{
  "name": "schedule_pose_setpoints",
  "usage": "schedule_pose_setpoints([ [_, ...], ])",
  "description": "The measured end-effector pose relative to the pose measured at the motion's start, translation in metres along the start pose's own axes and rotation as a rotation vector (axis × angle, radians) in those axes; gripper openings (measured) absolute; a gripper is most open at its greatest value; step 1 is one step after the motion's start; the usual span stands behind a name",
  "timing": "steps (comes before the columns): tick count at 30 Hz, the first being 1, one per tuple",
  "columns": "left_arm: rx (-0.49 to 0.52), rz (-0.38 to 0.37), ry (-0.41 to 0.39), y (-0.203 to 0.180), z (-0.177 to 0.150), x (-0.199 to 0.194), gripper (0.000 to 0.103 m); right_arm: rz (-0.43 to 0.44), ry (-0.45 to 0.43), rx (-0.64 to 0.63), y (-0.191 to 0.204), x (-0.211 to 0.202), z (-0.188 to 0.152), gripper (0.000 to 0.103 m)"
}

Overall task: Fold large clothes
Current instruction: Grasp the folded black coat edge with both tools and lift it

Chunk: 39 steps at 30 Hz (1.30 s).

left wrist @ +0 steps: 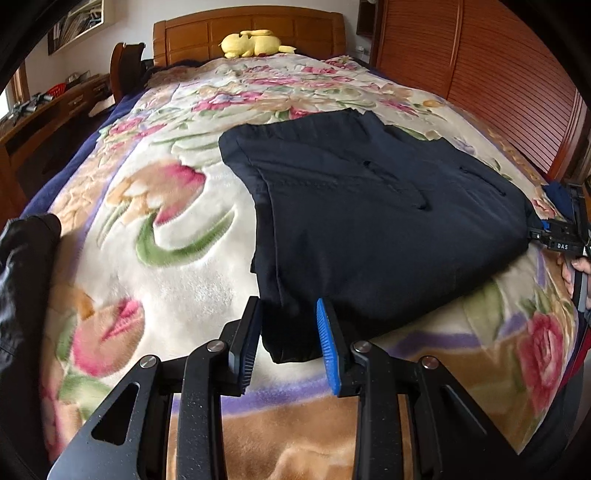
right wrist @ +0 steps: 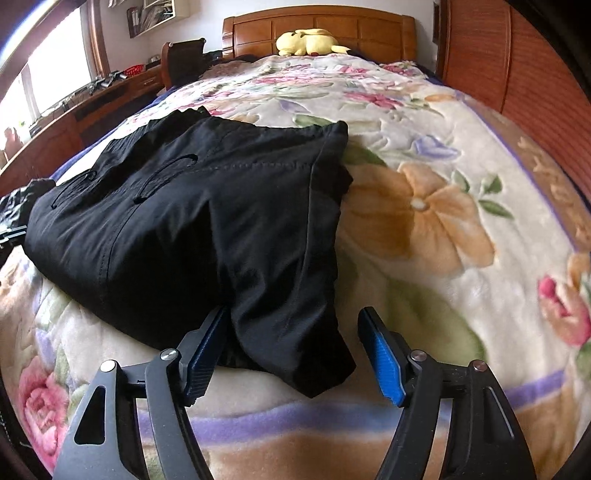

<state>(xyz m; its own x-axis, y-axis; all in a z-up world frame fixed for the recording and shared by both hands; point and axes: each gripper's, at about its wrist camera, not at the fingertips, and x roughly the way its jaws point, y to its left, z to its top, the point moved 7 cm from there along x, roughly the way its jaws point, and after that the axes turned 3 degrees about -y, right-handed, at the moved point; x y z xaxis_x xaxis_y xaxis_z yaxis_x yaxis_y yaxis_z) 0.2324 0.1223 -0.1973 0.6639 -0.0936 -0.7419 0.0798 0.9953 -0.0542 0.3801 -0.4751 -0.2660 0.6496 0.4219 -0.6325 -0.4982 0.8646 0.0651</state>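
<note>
Dark folded trousers [left wrist: 369, 206] lie on the floral blanket [left wrist: 166, 258] that covers the bed. In the left wrist view, my left gripper [left wrist: 288, 301] is shut on their near corner, and the cloth fills the gap between the pads. My right gripper [left wrist: 543, 230] shows at the far right edge by the other corner, with a hand under it. In the right wrist view, my right gripper [right wrist: 293, 310] stands open wide around a corner of the trousers [right wrist: 192, 229]. The left pad there touches the cloth and the right pad is clear of it.
A yellow plush toy [left wrist: 255, 43] lies by the wooden headboard [left wrist: 251, 26]. A black jacket [left wrist: 26, 266] sits on the bed's left edge. A slatted wooden wardrobe [left wrist: 498, 74] stands to the right of the bed. A desk [left wrist: 48, 107] and a chair stand to its left.
</note>
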Motion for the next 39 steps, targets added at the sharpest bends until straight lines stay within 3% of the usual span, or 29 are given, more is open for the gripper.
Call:
schedule_pose_setpoints([
  [20,-0.003,0.006,0.020,-0.004,-0.012,0.015,0.031,0.010,-0.013,0.016,-0.001,0.003,-0.003,0.074],
  [22,0.007,0.001,0.022,-0.006,-0.011,0.014,0.024,0.011,-0.014,0.013,0.000,0.003,-0.003,0.073],
  [27,0.033,0.018,-0.001,-0.009,-0.007,0.004,0.010,0.036,-0.019,-0.017,0.008,0.000,-0.002,0.051],
  [29,0.024,0.017,-0.019,-0.008,-0.002,-0.003,0.008,0.047,-0.022,-0.030,0.011,-0.002,-0.002,0.040],
  [30,0.016,0.015,-0.035,-0.007,0.000,-0.009,0.007,0.052,-0.028,-0.037,0.012,-0.004,-0.001,0.028],
  [33,0.011,0.018,-0.081,-0.008,0.008,-0.028,0.007,0.058,-0.045,-0.059,0.014,-0.014,0.003,0.017],
  [39,0.015,-0.005,-0.173,-0.017,0.014,-0.070,0.006,0.062,-0.093,-0.099,0.020,-0.050,0.012,0.013],
])
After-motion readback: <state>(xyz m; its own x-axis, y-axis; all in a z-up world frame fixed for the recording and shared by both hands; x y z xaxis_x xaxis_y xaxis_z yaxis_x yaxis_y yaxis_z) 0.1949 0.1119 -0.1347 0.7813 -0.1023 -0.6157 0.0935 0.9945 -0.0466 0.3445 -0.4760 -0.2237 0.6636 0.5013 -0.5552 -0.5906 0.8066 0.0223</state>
